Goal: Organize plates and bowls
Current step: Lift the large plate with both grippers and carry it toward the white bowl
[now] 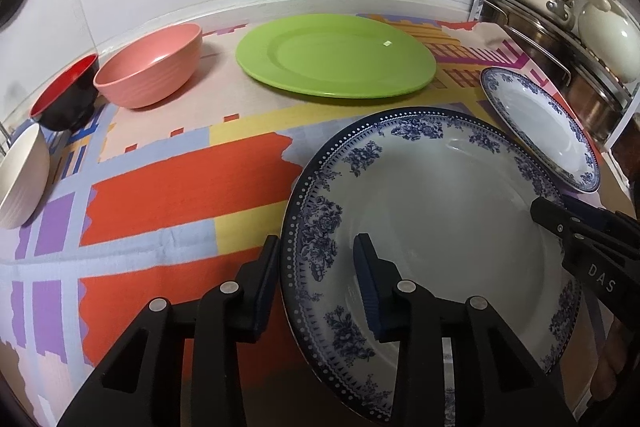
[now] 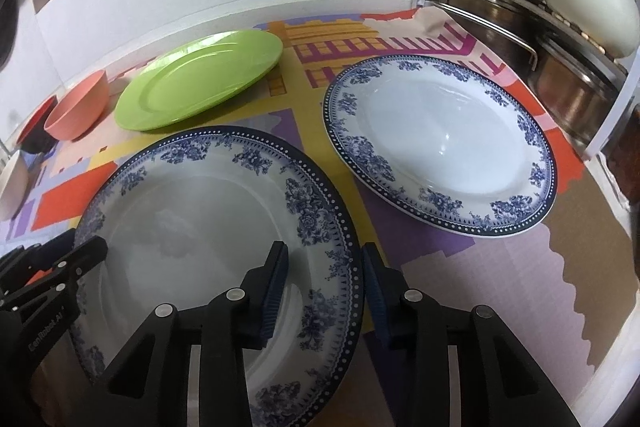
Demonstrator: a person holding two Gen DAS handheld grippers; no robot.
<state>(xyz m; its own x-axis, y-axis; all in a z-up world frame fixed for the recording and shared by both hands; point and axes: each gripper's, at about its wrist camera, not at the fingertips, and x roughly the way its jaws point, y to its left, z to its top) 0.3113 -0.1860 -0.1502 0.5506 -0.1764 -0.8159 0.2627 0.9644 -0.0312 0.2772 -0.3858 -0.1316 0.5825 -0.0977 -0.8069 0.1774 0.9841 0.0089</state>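
both grippers, left gripper (image 1: 318,285) and right gripper (image 2: 324,291), spread, straddling opposite rims of near blue-patterned plate (image 2: 200,227), not clamped.

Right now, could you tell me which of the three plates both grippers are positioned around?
The nearer blue-and-white plate: the left gripper and right gripper each straddle its rim. The other blue-and-white plate and the green plate lie apart, untouched.

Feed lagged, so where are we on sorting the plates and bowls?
Nothing looks stacked yet. In hand: left gripper and right gripper, both open, straddle the near blue plate's rims. Left: second blue plate, green plate, pink bowl, red-black bowl, white bowl.
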